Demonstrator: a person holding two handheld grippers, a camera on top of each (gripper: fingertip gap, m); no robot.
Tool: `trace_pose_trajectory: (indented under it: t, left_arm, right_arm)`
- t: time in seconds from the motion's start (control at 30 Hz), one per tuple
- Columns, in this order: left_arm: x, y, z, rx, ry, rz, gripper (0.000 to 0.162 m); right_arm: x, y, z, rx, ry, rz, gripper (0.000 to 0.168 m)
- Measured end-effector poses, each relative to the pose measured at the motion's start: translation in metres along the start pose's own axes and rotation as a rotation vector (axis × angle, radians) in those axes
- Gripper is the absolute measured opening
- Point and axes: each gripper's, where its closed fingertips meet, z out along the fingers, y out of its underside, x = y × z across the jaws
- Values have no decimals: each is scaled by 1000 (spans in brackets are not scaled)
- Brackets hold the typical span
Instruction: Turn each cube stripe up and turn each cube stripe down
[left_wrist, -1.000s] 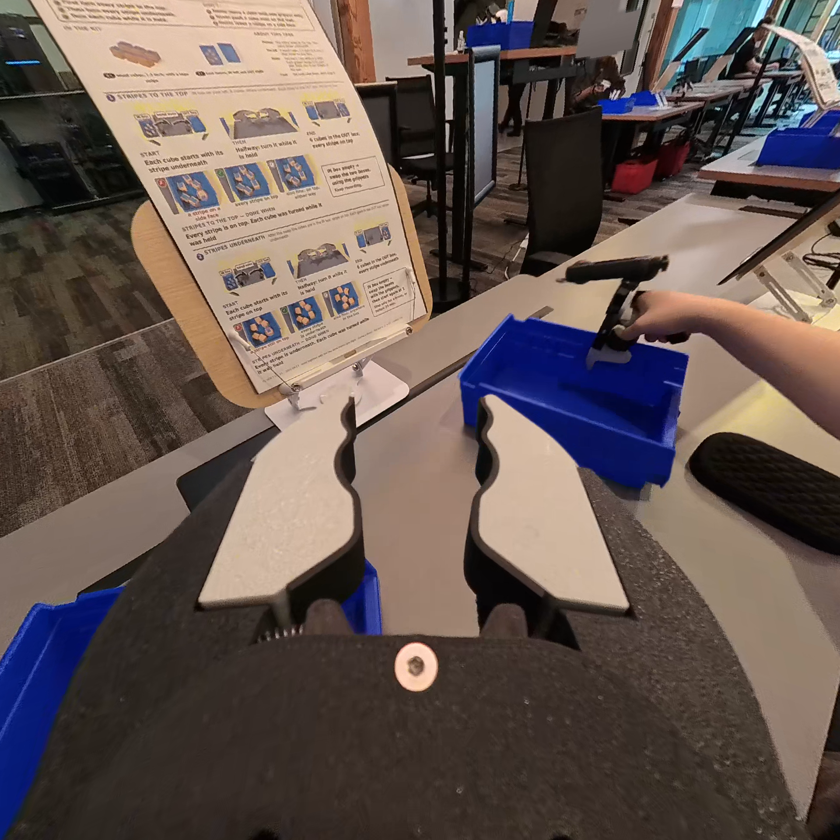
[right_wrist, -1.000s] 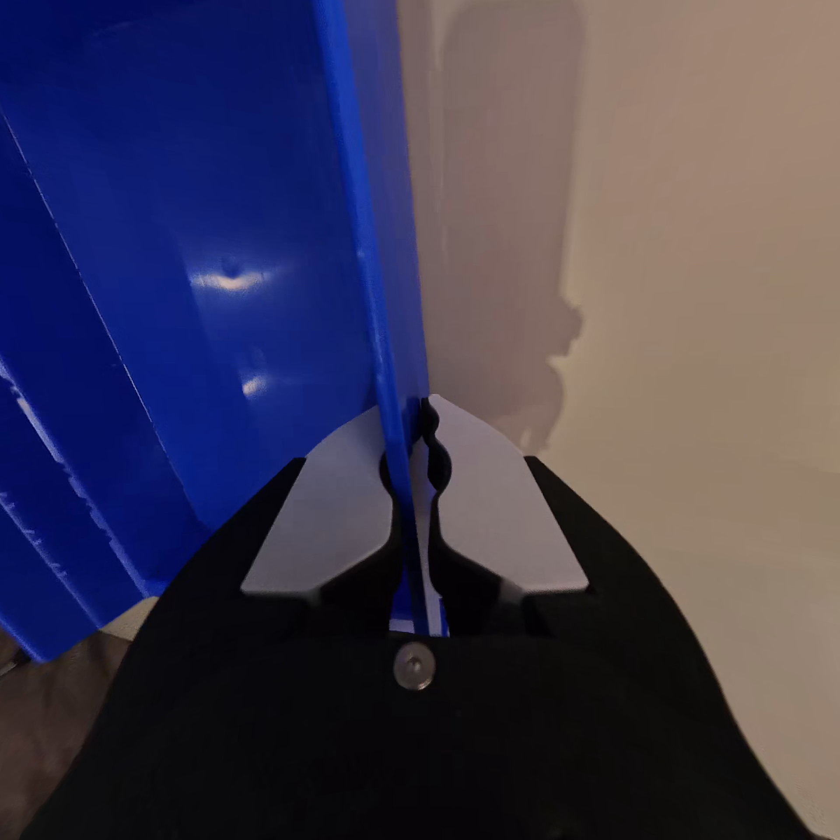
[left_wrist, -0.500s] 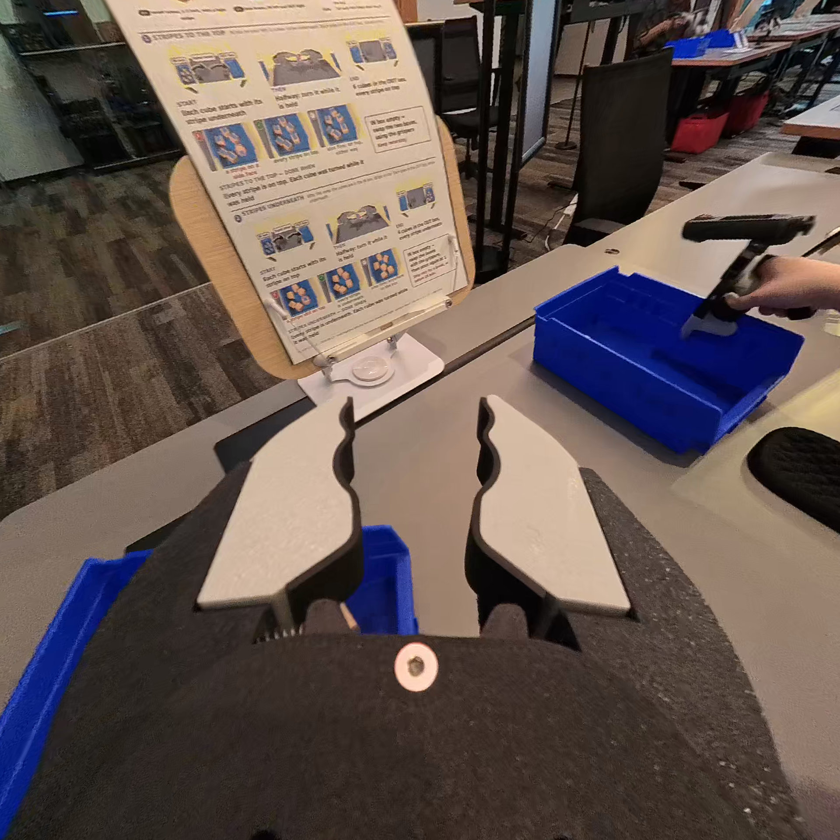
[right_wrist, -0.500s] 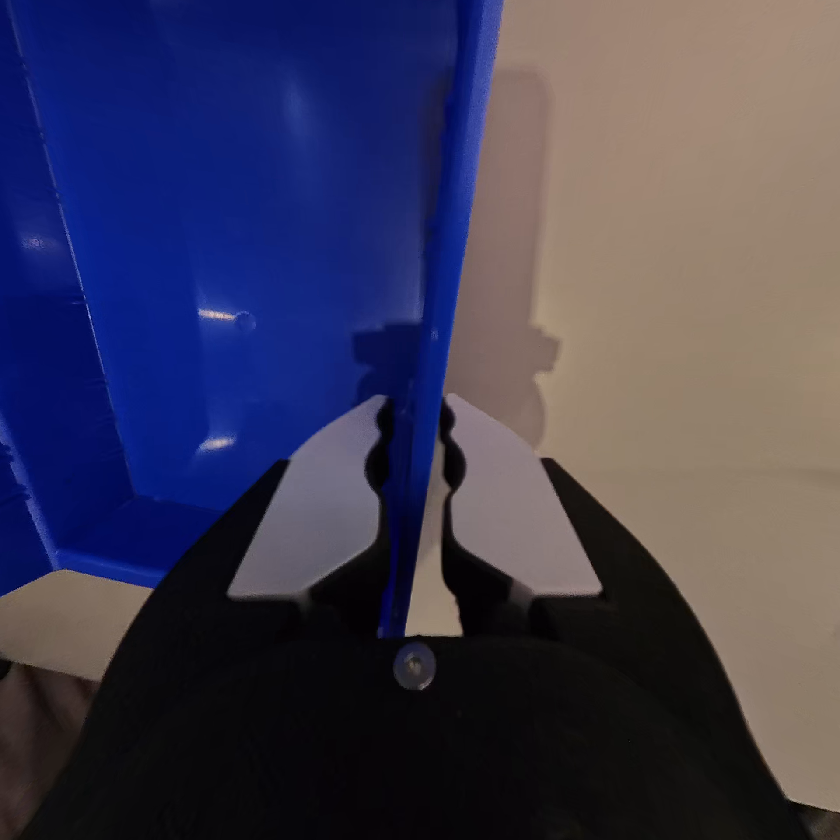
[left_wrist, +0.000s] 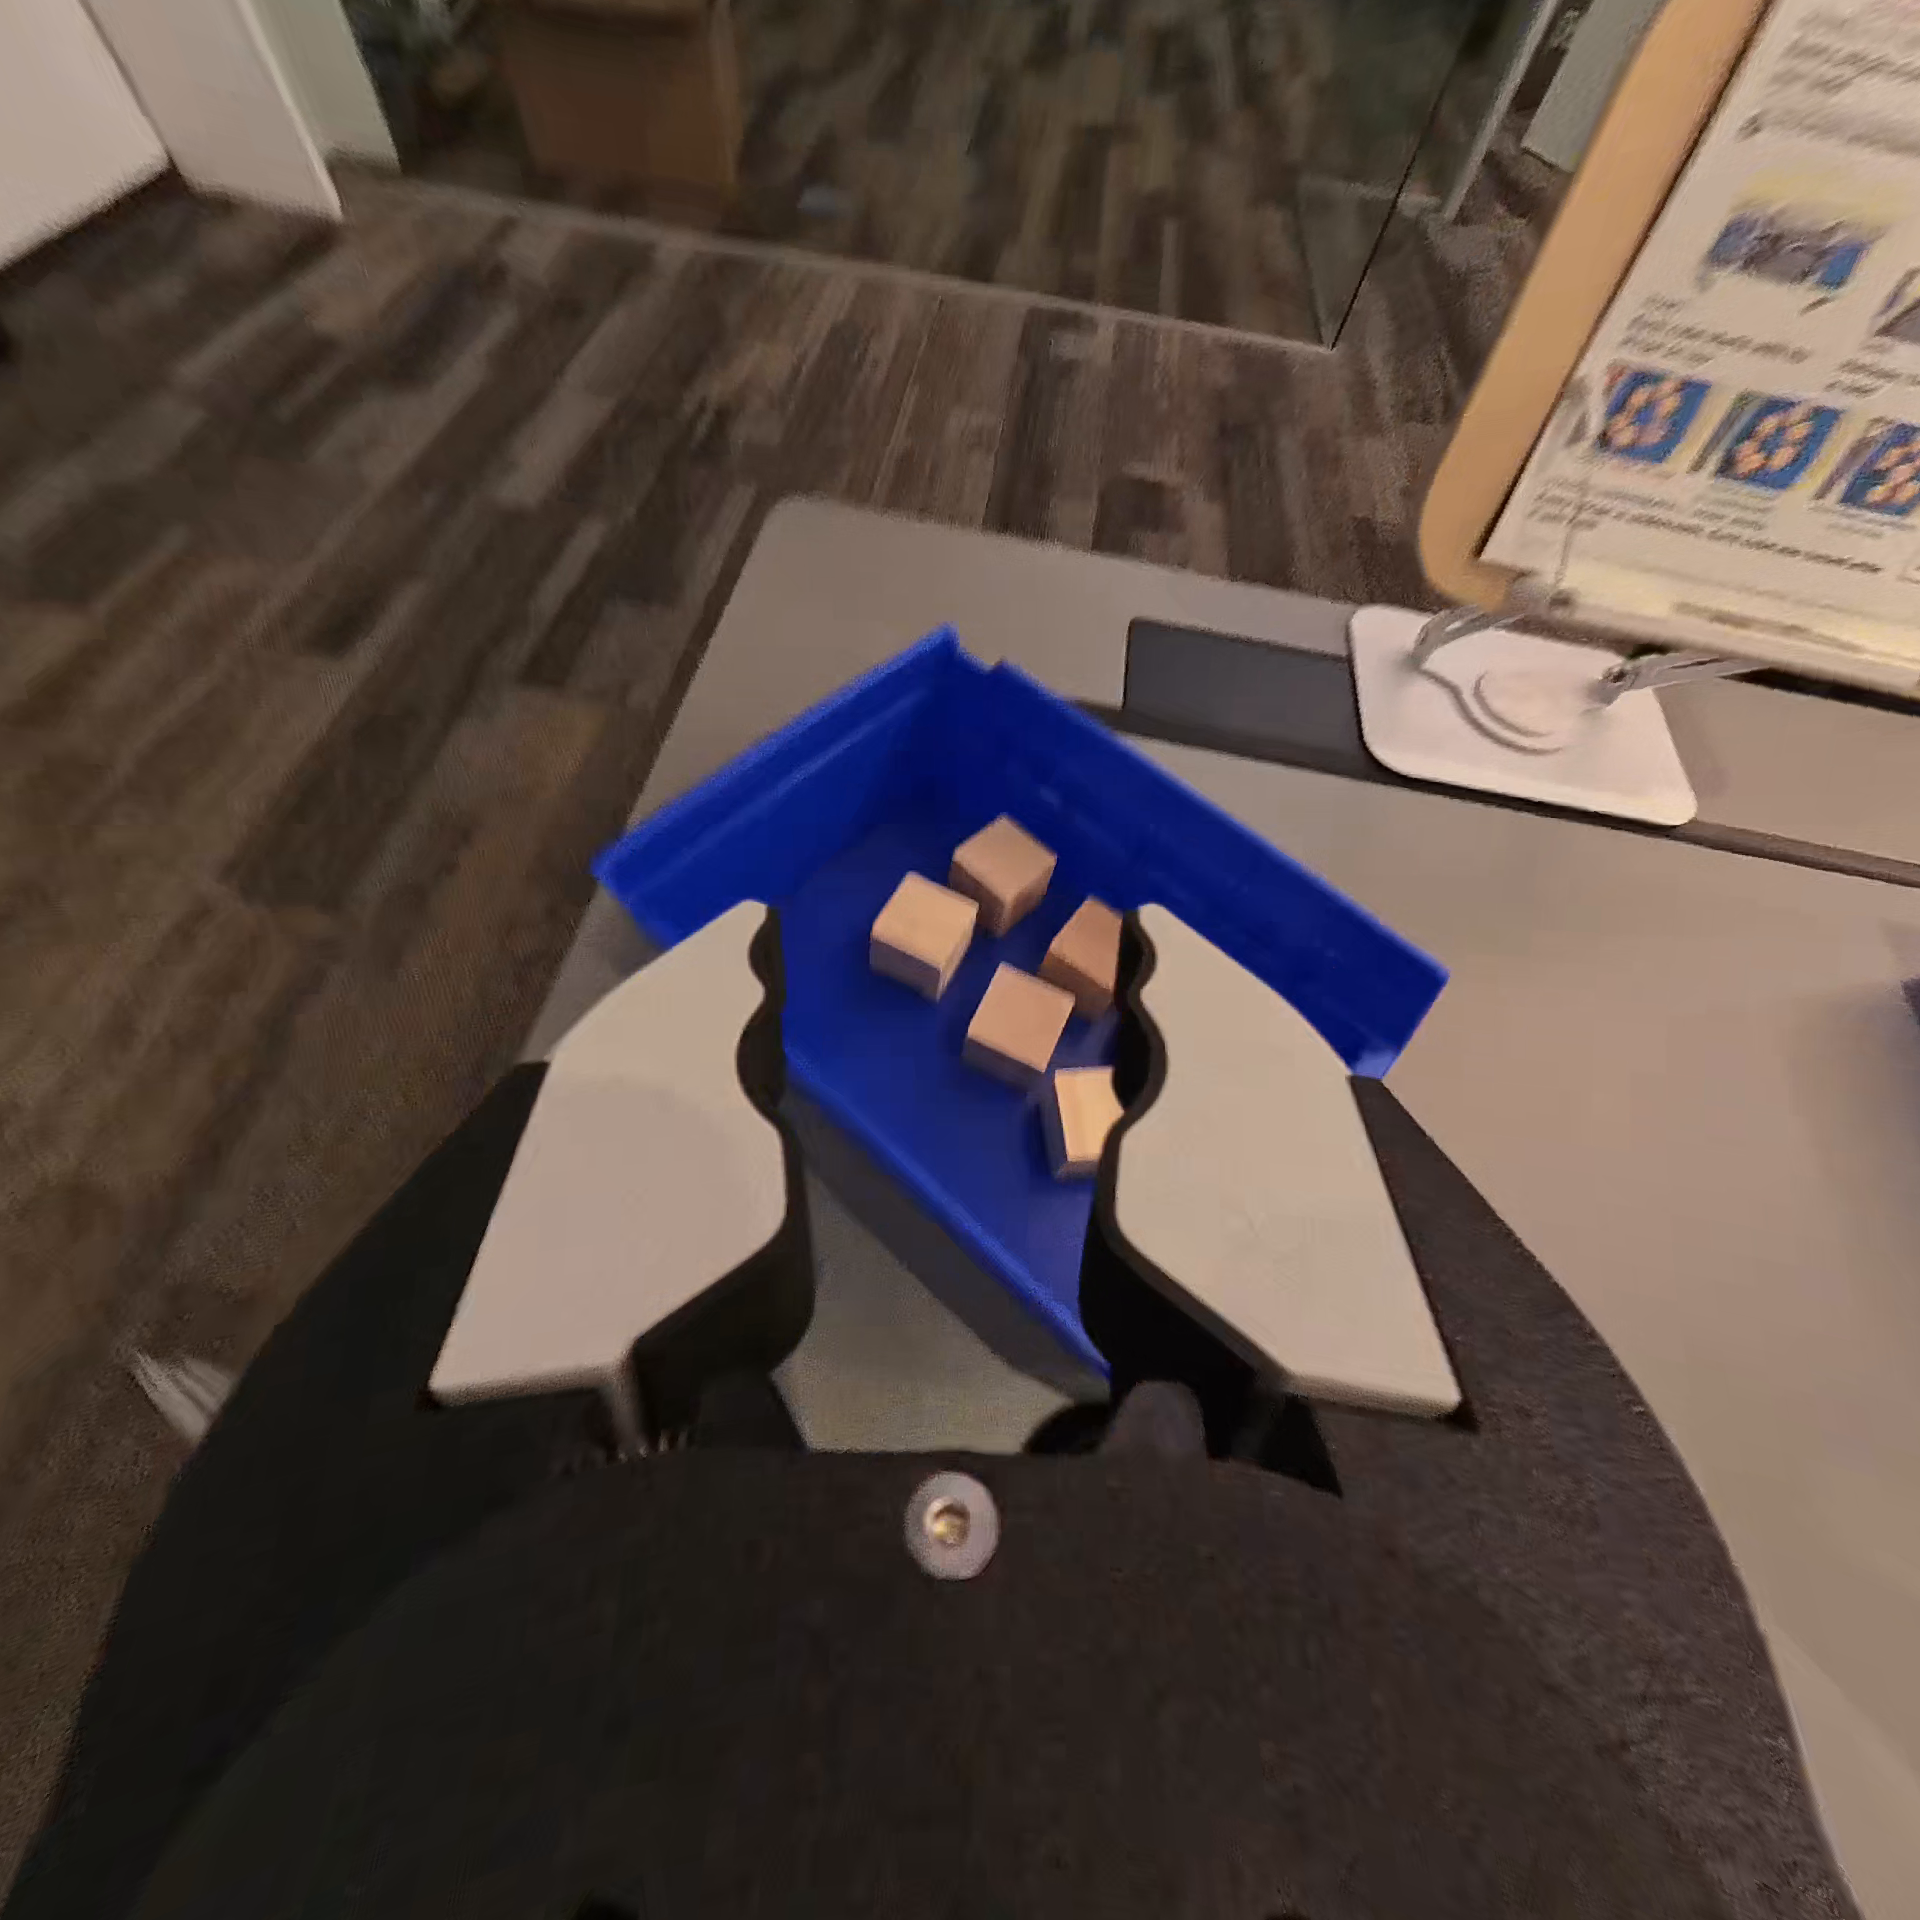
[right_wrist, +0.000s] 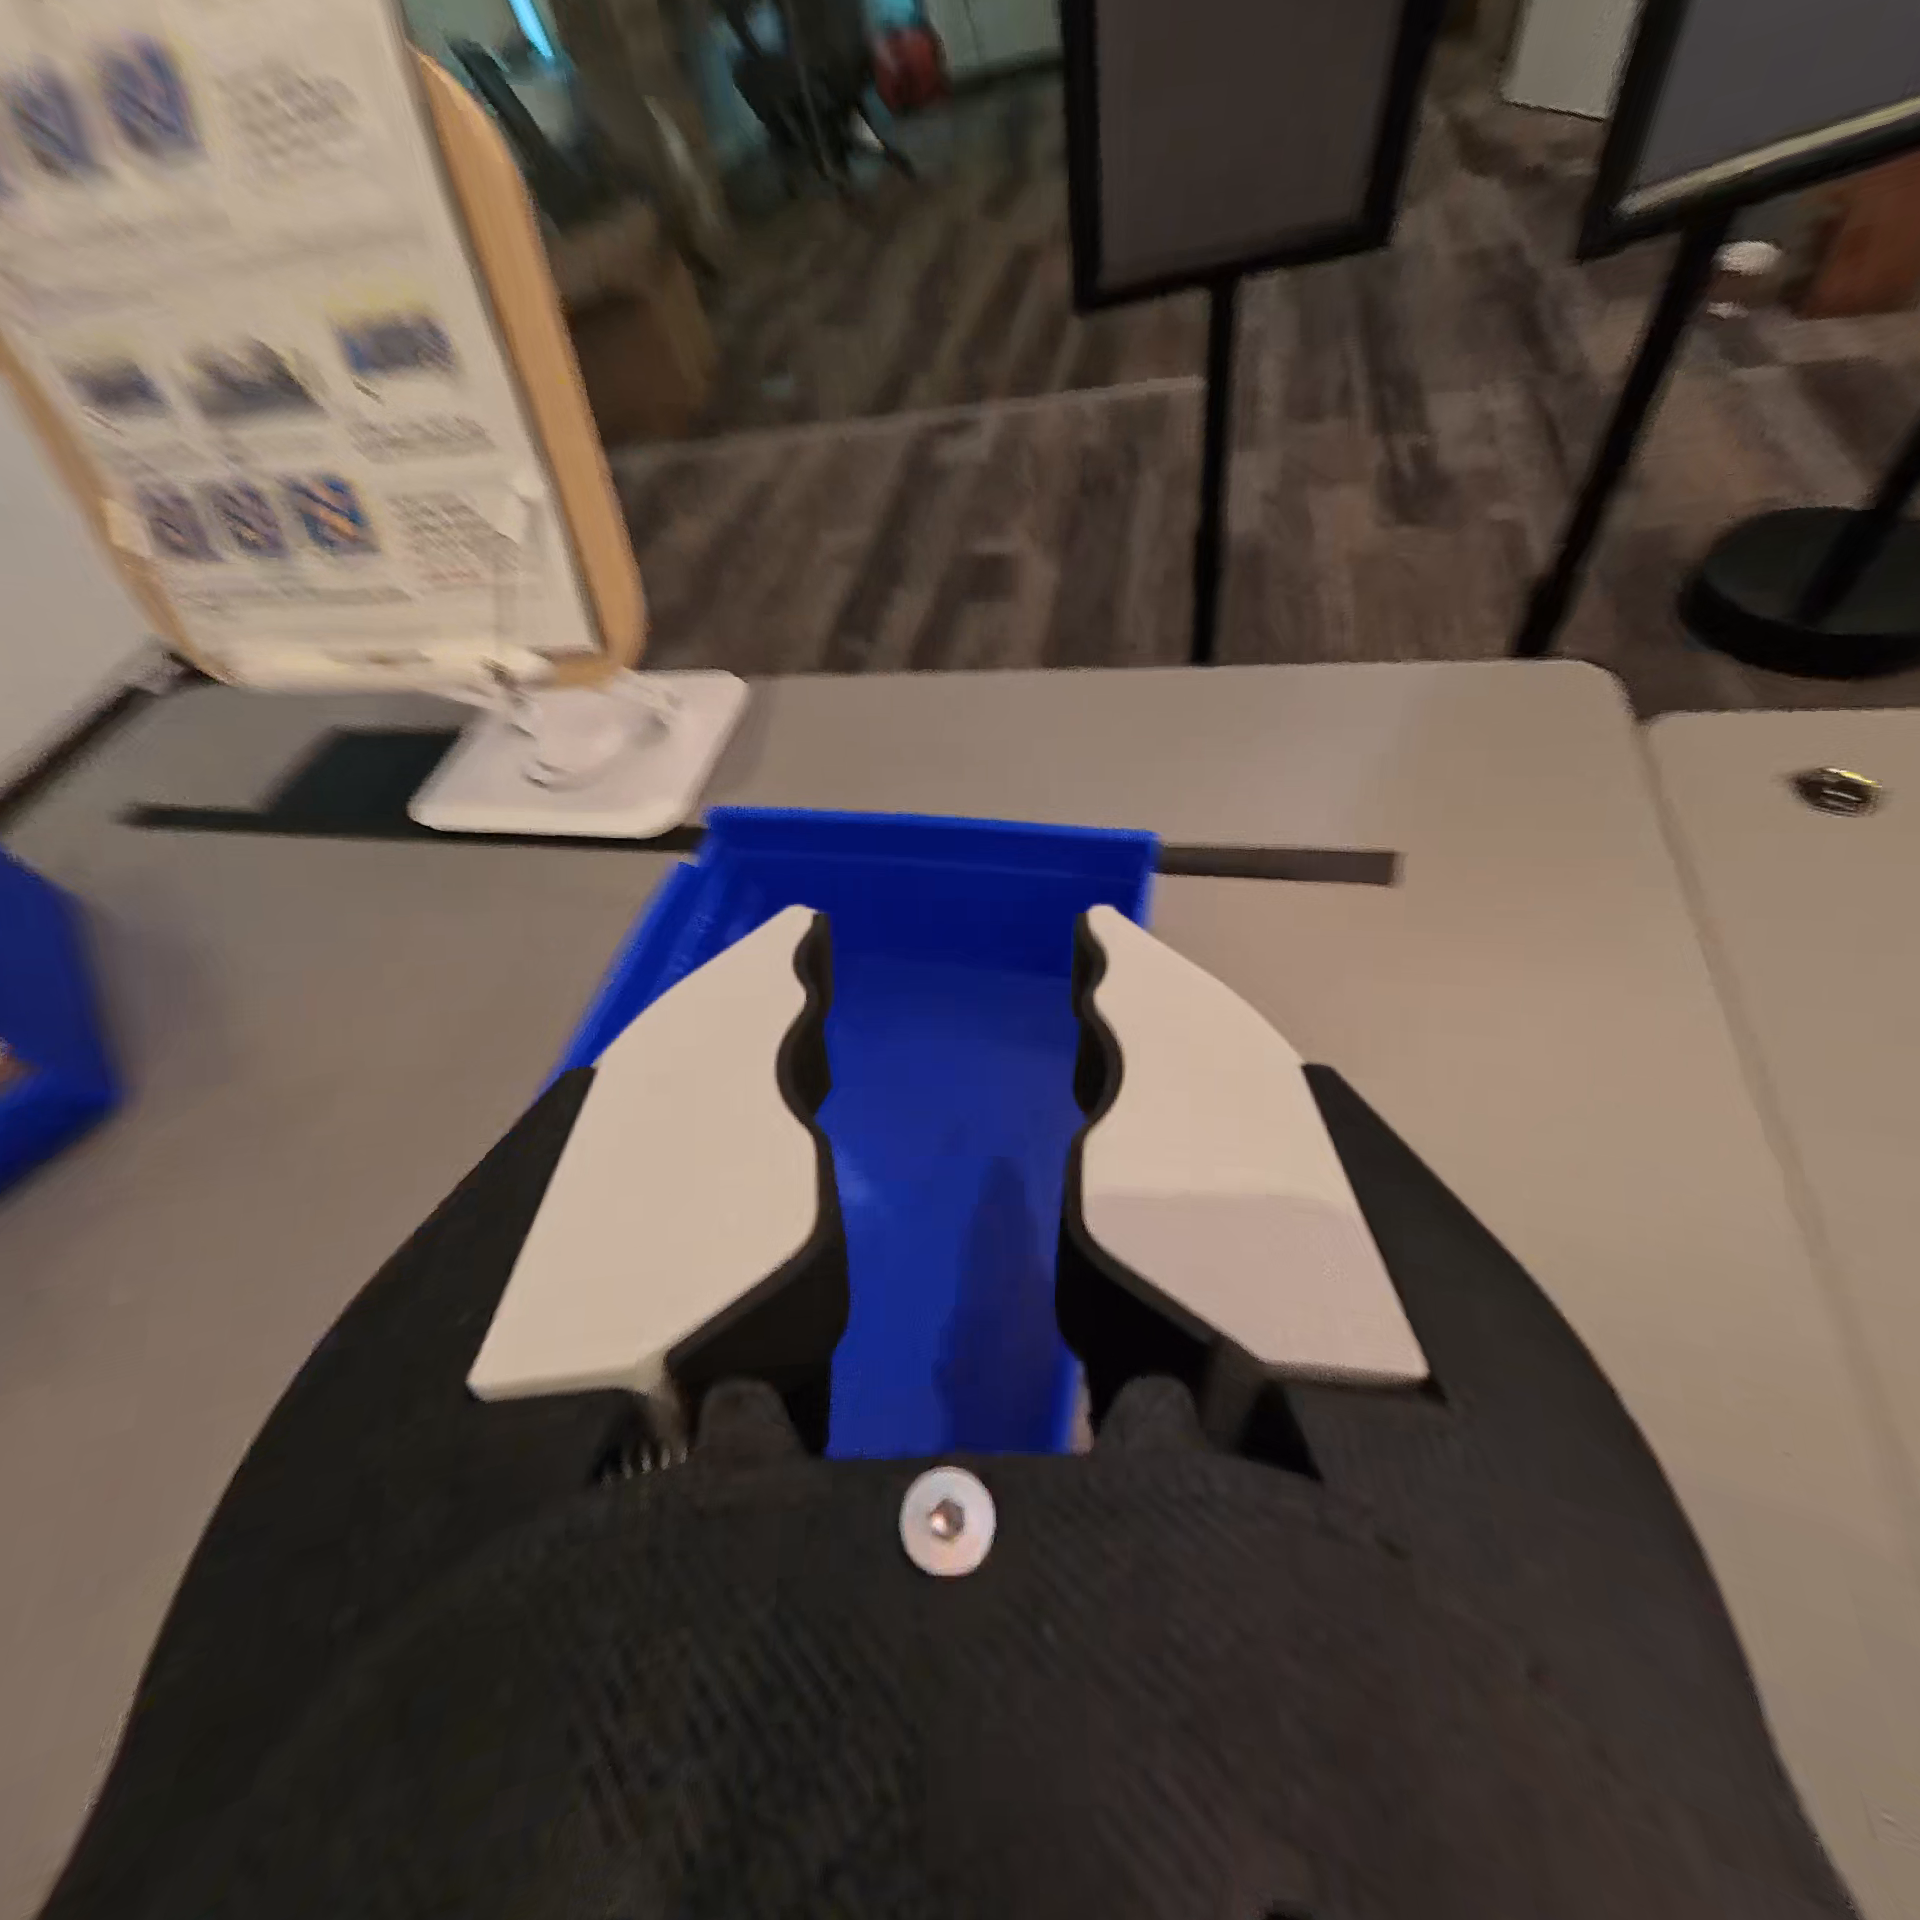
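Fingers (left_wrist: 1226, 1143) both pairs spread | left bin (left_wrist: 1247, 883): five cubes (left_wrist: 1018, 1023) | sign stand (right_wrist: 582, 769) behind

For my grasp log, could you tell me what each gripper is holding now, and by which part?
Nothing is held. The left gripper is open above the bin of cubes; the right gripper is open over the empty bin.

Dim room, dark wood-plank floor (left_wrist: 436, 436). Grey tabletop (right_wrist: 1351, 790); instruction board on white stand (right_wrist: 582, 769) near far edge. Black floor-stand signs (right_wrist: 1236, 145) beyond.
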Motion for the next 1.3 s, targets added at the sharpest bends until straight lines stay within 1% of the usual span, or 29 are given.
trace_pose_trajectory:
  t: [0.03, 0.1, 0.13, 0.2, 0.23, 0.27, 0.37, 0.47, 0.53, 0.57, 0.6, 0.67, 0.7, 0.77, 0.9, 1.03, 1.23, 1.3]
  left_arm:
    - [-8, 17, 3, -25, -14, -45, 63]
    - [-19, 47, 12, -58, -41, -118, 68]
    - [-22, 60, 18, -82, -54, -137, 71]
    - [-28, 88, 32, -180, -106, -142, 77]
    - [-31, 98, 38, -222, -139, -144, 84]
    - [-32, 105, 43, -246, -156, -153, 86]
    - [-27, 119, 60, -316, -177, -183, 83]
    - [-35, 134, 69, -448, -268, -146, 76]
    - [-39, 143, 71, -521, -310, -146, 61]
    - [-39, 142, 72, -520, -310, -153, 53]
    - [-39, 143, 73, -530, -308, -154, 40]
    - [-32, 143, 77, -545, -256, -162, 21]
    - [-32, 142, 80, -550, -249, -163, 16]
    - [-34, 142, 82, -594, -248, -157, 15]
    - [-39, 144, 89, -744, -215, -97, 16]
    - [-37, 142, 102, -874, -97, -11, 17]
    - [-31, 127, 132, -922, 83, 230, 19]
    - [-26, 123, 141, -954, 133, 260, 19]
  right_arm:
    - [-8, -4, -1, 40, -51, 17, 46]
    - [-20, -7, 0, 45, -106, -2, 46]
    - [-21, -4, 1, 27, -99, -32, 46]
    - [-17, 5, 4, -34, -40, -106, 47]
    - [-14, 10, 4, -69, -11, -130, 48]
    - [-12, 13, 5, -98, 10, -147, 50]
    - [-19, 17, 6, -128, -4, -187, 52]
    - [-28, 14, 5, -110, -47, -186, 51]
    - [-32, 14, 3, -111, -65, -193, 51]
    - [-34, 17, 2, -122, -79, -199, 51]
    - [-36, 20, 0, -140, -91, -209, 51]
    - [-37, 24, -3, -164, -89, -239, 50]
    - [-36, 25, -4, -170, -85, -250, 51]
    - [-36, 26, -3, -176, -94, -256, 51]
    - [-32, 31, 0, -201, -96, -249, 51]
    - [-32, 35, 1, -221, -94, -277, 51]
    - [-36, 41, 5, -257, -92, -318, 50]
    - [-37, 43, 7, -272, -88, -333, 50]
